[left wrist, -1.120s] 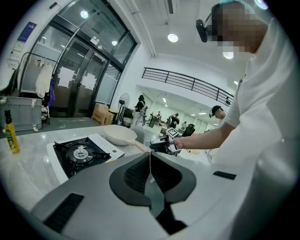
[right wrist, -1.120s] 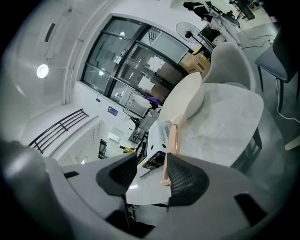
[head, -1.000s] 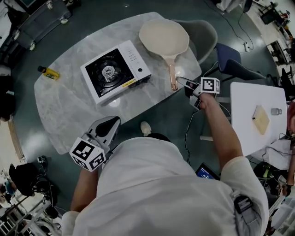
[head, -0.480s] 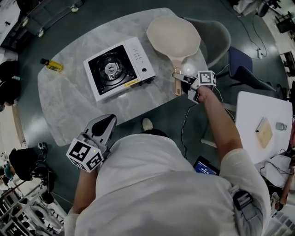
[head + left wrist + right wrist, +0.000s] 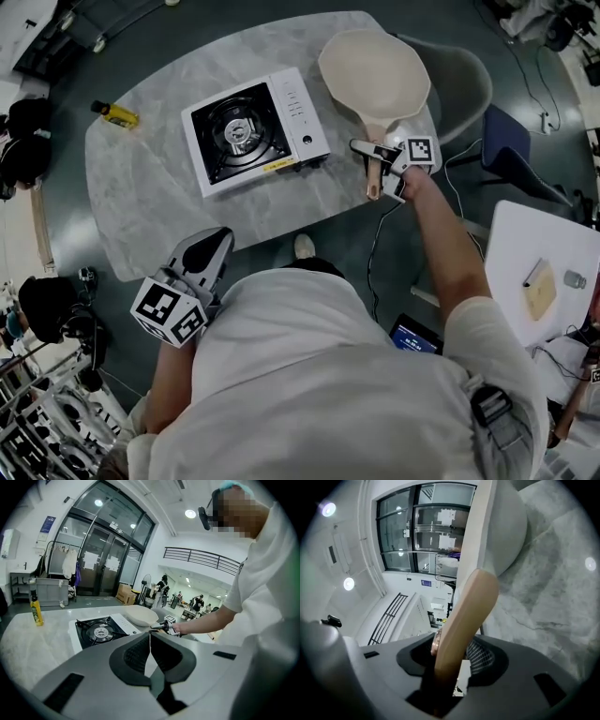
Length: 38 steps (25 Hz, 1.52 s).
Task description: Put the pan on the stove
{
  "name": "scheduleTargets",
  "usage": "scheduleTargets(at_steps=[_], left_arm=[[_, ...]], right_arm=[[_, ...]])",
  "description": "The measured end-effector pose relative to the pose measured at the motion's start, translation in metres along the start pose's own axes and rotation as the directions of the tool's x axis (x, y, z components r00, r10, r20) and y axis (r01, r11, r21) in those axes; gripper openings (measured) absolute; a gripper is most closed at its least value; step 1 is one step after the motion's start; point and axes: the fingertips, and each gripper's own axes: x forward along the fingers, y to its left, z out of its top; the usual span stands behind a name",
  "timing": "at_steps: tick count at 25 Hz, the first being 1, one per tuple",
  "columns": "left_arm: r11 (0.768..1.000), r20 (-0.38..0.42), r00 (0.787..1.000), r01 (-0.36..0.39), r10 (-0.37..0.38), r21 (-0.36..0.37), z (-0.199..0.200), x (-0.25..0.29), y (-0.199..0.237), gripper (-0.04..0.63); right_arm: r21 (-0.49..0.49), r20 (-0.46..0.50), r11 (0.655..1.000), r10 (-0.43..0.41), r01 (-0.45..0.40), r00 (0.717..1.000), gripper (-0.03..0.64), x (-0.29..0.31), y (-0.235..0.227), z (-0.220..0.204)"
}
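Note:
A cream pan (image 5: 375,67) lies on the marble table (image 5: 141,197) at its far right, its wooden handle (image 5: 373,178) pointing toward me over the edge. My right gripper (image 5: 376,169) straddles that handle, and its jaws are closing with the handle (image 5: 464,620) filling the gap between the pads. The white portable stove (image 5: 255,129) sits mid-table, left of the pan, with its black burner bare. My left gripper (image 5: 220,236) hangs at the table's near edge, shut on nothing, pointing toward the stove (image 5: 96,632).
A yellow bottle (image 5: 114,114) lies at the table's far left. A grey chair (image 5: 469,80) stands behind the pan and a blue chair (image 5: 516,141) to its right. A white side table (image 5: 525,234) is at right, with a cable on the floor.
My right gripper has slid from the handle's tip further along it, so the handle now sits between the jaws. The left gripper has stayed where it was.

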Motion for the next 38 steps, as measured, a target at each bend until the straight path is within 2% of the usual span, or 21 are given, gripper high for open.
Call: scheduleTargets(at_steps=[2, 5, 11, 16, 25, 38], left_arm=[[1.0, 0.0, 1.0, -0.006, 0.006, -0.002, 0.0, 0.0, 0.001, 0.02], [1.0, 0.006, 1.0, -0.012, 0.012, -0.007, 0.0, -0.001, 0.006, 0.02], [1.0, 0.014, 1.0, -0.021, 0.021, -0.016, 0.003, -0.003, 0.009, 0.02], [1.0, 0.024, 1.0, -0.018, 0.018, -0.023, -0.001, -0.006, 0.014, 0.02], [0.999, 0.029, 0.999, -0.031, 0.031, -0.016, -0.001, -0.016, 0.017, 0.02], [1.0, 0.05, 0.999, -0.014, 0.015, -0.024, -0.008, -0.034, 0.024, 0.02]], right_arm=[[0.002, -0.03, 1.0, 0.027, -0.027, 0.999, 0.16, 0.004, 0.002, -0.002], [0.005, -0.043, 0.999, 0.051, -0.051, 0.998, 0.038, 0.008, 0.008, -0.003], [0.0, -0.025, 0.999, 0.052, -0.052, 0.998, 0.018, 0.01, 0.014, -0.003], [-0.032, -0.037, 0.999, 0.032, -0.033, 0.999, 0.018, 0.013, 0.013, -0.001], [-0.03, -0.034, 1.0, -0.008, 0.007, 0.999, 0.021, 0.017, 0.022, -0.001], [-0.08, 0.002, 0.997, 0.018, -0.018, 1.0, 0.038, 0.012, 0.082, 0.005]])
